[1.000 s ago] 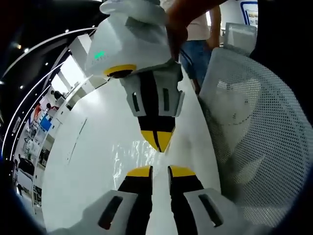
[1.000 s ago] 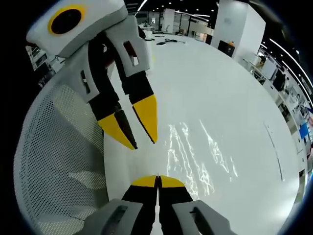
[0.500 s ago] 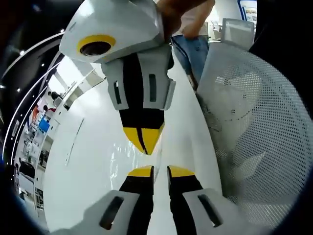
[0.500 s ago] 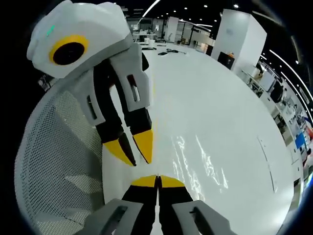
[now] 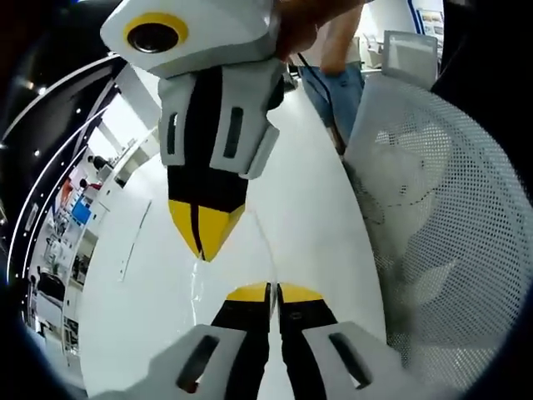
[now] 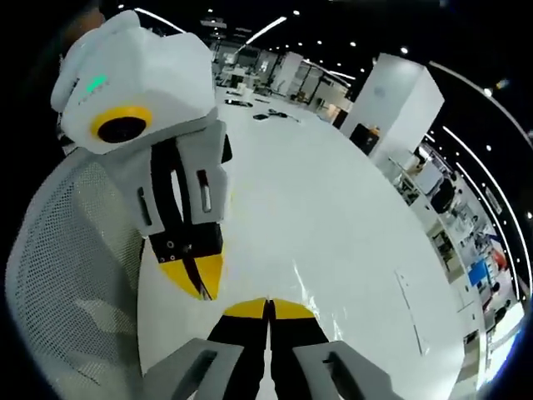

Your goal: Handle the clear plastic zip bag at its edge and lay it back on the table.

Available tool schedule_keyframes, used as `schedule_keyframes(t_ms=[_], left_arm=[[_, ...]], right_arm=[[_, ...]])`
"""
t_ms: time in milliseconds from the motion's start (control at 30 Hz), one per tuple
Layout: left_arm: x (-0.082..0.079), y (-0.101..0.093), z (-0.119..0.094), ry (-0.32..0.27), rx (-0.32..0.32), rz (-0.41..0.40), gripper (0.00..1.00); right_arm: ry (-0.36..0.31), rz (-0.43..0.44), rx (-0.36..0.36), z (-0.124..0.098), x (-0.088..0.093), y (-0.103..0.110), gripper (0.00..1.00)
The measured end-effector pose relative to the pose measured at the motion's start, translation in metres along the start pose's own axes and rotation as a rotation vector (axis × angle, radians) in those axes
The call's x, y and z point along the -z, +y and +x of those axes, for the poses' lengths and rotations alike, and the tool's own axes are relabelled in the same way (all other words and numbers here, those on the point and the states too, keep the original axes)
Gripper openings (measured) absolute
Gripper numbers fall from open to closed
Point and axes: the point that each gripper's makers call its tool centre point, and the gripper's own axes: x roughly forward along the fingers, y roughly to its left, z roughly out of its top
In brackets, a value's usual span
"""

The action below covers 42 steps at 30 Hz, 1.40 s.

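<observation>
Looking along the jaws, we see a glossy white table (image 5: 308,208) and a clear, crinkly bag (image 6: 321,304) lying on it, at five o'clock in the right gripper view; one mesh chair (image 5: 441,217); two grippers, left gripper (image 5: 272,292) and right gripper (image 6: 267,307), both clenched, jaws pinching the bag's edge.

A long white table (image 6: 333,217) stretches across a large open-plan hall under a dark ceiling lined with strip lights (image 6: 268,29) and small spotlights. A white mesh-backed office chair (image 5: 433,217) stands at the table's edge. A broad white pillar (image 6: 391,104) rises beyond the table, with desks and equipment (image 6: 466,258) along the far side. A person in jeans (image 5: 337,79) stands past the chair.
</observation>
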Motion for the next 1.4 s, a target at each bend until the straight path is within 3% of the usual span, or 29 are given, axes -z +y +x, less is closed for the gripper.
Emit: schedule_keyframes(t_ms=[100,367,700,1000,1067,1400], left_arm=[[-0.005,0.010,-0.004,-0.016,-0.035,-0.032,0.01],[-0.007,0.026,-0.010,-0.012,-0.067,-0.042,0.00],[-0.009,0.024,-0.009,-0.014,-0.055,-0.038,0.00],[-0.006,0.030,-0.008,0.004,-0.069,-0.035,0.00],[-0.002,0.027,-0.006,0.029,-0.044,-0.064,0.01],[0.006,0.032,0.004,0.047,-0.041,-0.149,0.09]], right_arm=[[-0.040,-0.012,0.066,-0.006,-0.012,-0.012,0.00],[-0.064,-0.029,0.144,-0.016,-0.023,-0.031,0.00],[-0.078,-0.042,0.214,-0.023,-0.027,-0.053,0.00],[-0.078,-0.059,0.201,-0.019,-0.026,-0.049,0.00],[-0.070,-0.060,0.188,-0.016,-0.023,-0.045,0.00],[-0.033,-0.071,0.151,-0.005,-0.007,-0.037,0.00]])
